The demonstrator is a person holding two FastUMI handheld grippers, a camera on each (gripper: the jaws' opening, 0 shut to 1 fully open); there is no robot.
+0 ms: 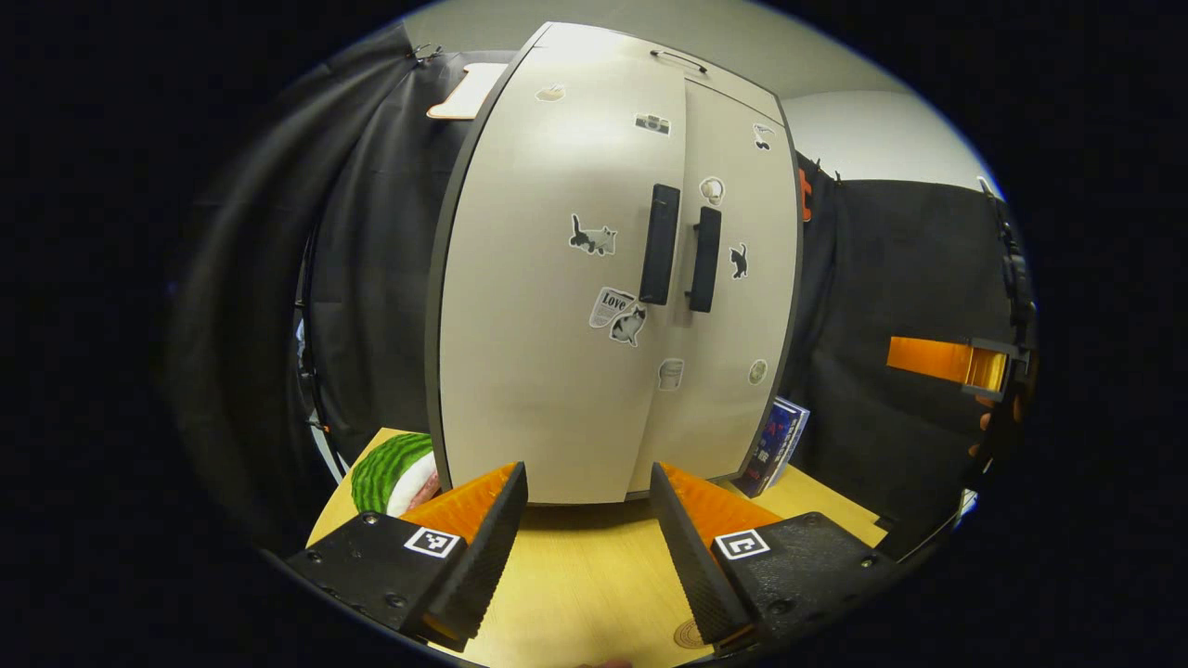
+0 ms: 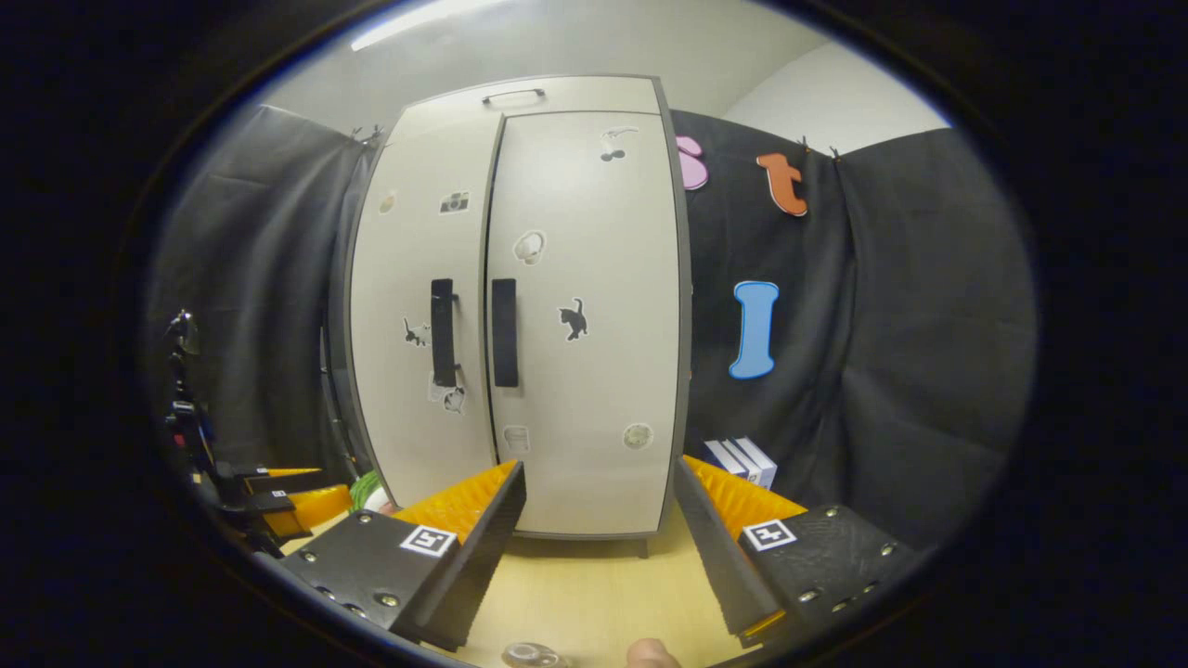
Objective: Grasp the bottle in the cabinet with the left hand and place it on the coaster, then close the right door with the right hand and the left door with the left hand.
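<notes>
The pale cabinet (image 1: 557, 325) stands on the wooden table (image 1: 594, 566), and both its doors meet at two black handles (image 1: 660, 244), hiding the inside. My left gripper (image 1: 587, 473) is open just in front of the cabinet's base, with nothing between its fingers. A round tan coaster (image 1: 689, 635) lies on the table near its right finger. In the right gripper view the same cabinet (image 2: 566, 306) has its doors together, and my right gripper (image 2: 600, 466) is open and bare before its right door. A small round glassy thing (image 2: 532, 655) is cut off at the bottom edge.
A green striped, watermelon-like object (image 1: 390, 468) lies left of the cabinet. A blue box (image 1: 775, 445) leans at its right side, and is also seen as boxes (image 2: 742, 461). The other gripper (image 1: 965, 364) is at the far right. A fingertip (image 2: 650, 652) pokes in below.
</notes>
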